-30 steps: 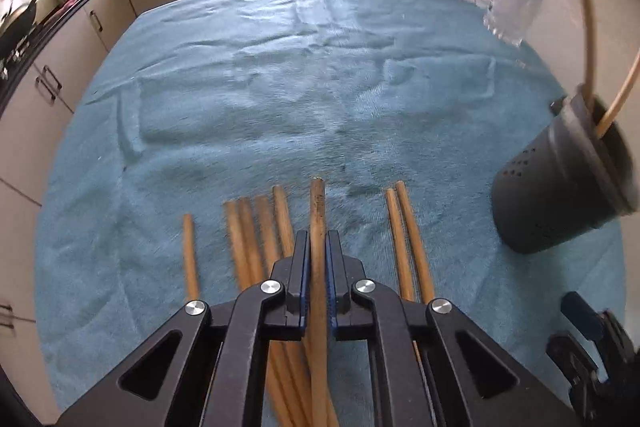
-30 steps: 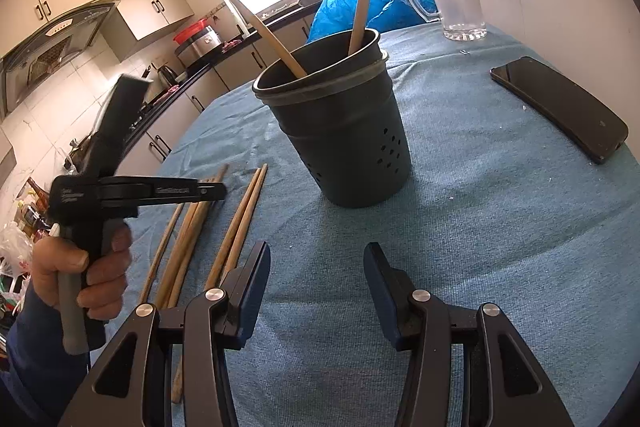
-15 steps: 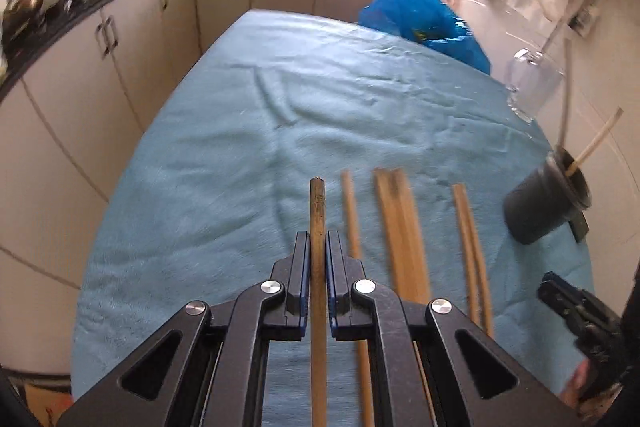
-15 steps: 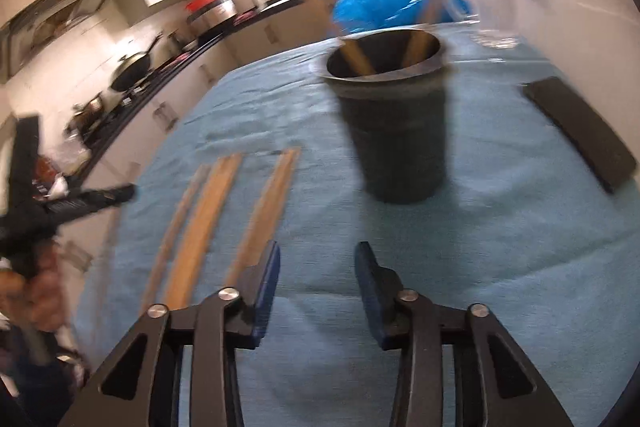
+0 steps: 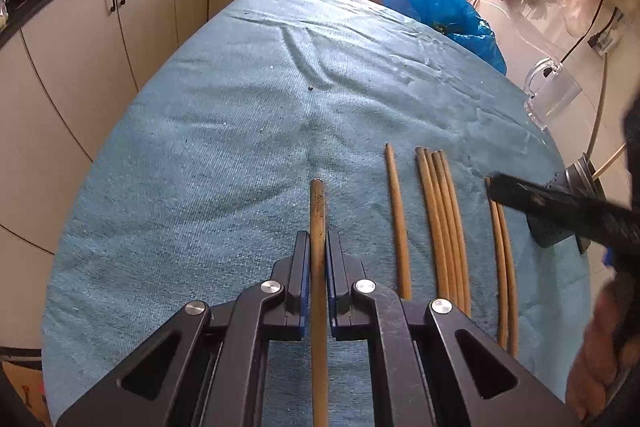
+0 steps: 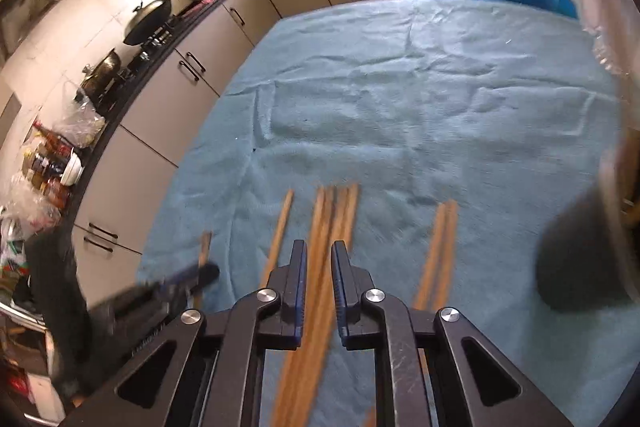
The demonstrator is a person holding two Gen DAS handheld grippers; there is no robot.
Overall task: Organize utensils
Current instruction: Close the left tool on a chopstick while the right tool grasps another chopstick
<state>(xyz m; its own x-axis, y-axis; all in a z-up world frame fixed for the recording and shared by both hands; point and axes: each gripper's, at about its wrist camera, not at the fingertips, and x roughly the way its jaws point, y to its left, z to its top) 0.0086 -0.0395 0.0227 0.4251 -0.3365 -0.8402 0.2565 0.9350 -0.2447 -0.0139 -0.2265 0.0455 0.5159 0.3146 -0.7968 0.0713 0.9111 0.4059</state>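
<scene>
- A single wooden stick is clamped between the closed jaws of the left gripper, its tip projecting just ahead of them, clear of the blue cloth.
- The right gripper has just been closing; its jaws are seen nearly together with a narrow gap, above the bundle of sticks, and no grip on any stick can be made out.
- To the right of the left gripper, a lone stick, the bundle and a further pair lie side by side on the cloth.
- Farther right, the dark holder is partly hidden; one stick is seen rising from it.
- The task is judged early: most sticks remain to be placed.
</scene>
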